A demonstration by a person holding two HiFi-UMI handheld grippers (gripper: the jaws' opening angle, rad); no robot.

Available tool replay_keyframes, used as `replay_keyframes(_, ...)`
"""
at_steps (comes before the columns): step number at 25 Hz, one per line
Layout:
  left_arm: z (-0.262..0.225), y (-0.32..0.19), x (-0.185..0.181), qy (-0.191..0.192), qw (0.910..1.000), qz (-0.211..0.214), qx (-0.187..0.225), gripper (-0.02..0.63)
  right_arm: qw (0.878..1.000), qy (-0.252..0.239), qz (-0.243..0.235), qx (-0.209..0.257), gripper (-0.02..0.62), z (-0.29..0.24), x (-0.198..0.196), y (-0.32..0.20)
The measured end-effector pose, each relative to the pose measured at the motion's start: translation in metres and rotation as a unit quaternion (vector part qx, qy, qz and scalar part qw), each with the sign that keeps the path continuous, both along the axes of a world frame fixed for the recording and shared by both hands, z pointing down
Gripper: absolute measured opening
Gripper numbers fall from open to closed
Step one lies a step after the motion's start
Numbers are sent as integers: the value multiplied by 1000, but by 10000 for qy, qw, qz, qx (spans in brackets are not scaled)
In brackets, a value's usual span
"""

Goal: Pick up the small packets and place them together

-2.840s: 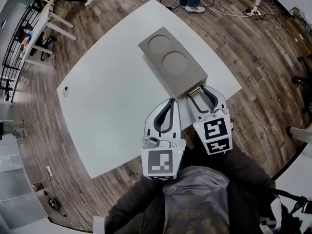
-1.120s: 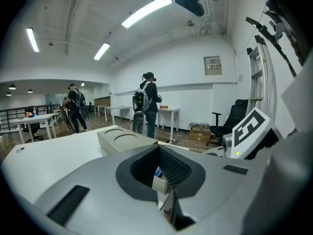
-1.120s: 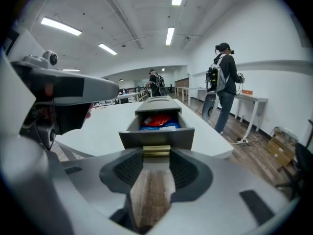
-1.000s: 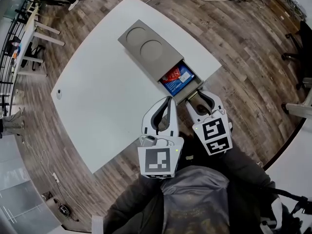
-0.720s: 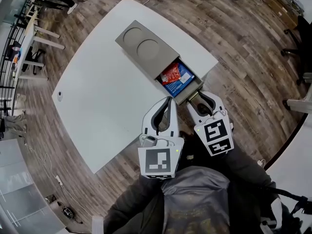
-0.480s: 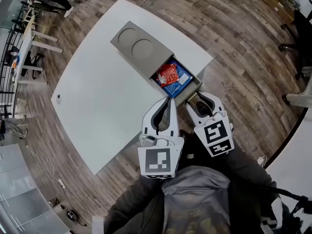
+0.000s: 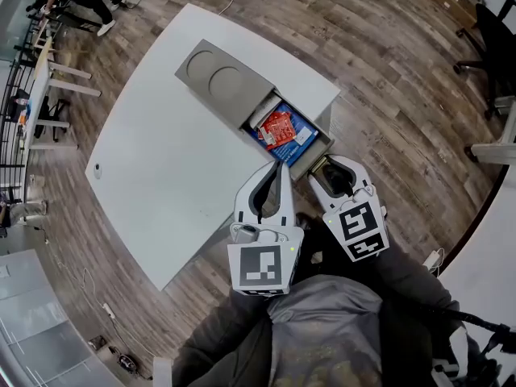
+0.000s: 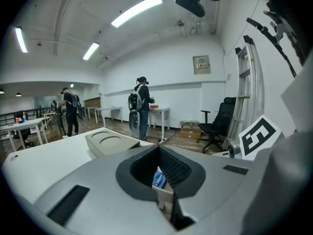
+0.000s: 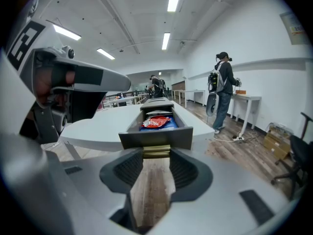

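A grey box (image 7: pixel 214 83) with two round hollows in its lid stands on the white table (image 7: pixel 161 176). Its drawer (image 7: pixel 321 145) is pulled out towards me. A red packet (image 7: pixel 276 127) lies in it on top of blue packets (image 7: pixel 298 139). My right gripper (image 7: pixel 320 166) is shut on the drawer's brass handle (image 9: pixel 156 152), with the red packet (image 9: pixel 157 123) straight ahead. My left gripper (image 7: pixel 280 170) hangs beside the drawer's near left corner with its jaws together and nothing in them. A blue packet (image 8: pixel 159 178) shows through them.
The box sits near the table's right edge, and the open drawer reaches past the edge over the wooden floor (image 7: pixel 387 95). A small round object (image 7: pixel 97 170) lies at the table's far left. People stand by desks (image 8: pixel 142 106) beyond, and an office chair (image 8: pixel 217 126) is nearby.
The drawer, shut at first, has slid steadily further out of the box with my right gripper on its handle. More of the red and blue packets shows now.
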State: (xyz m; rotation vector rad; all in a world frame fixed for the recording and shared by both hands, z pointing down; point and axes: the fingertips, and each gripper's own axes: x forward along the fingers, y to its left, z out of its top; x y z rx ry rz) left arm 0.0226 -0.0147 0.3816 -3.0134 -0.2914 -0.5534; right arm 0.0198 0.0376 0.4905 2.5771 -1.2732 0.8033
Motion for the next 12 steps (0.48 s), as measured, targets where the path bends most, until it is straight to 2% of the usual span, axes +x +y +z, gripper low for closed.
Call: replay_keyframes(12,-4,15,-5,7,9999,128,27,2,10000,-41,41,16,176,1,-15,18)
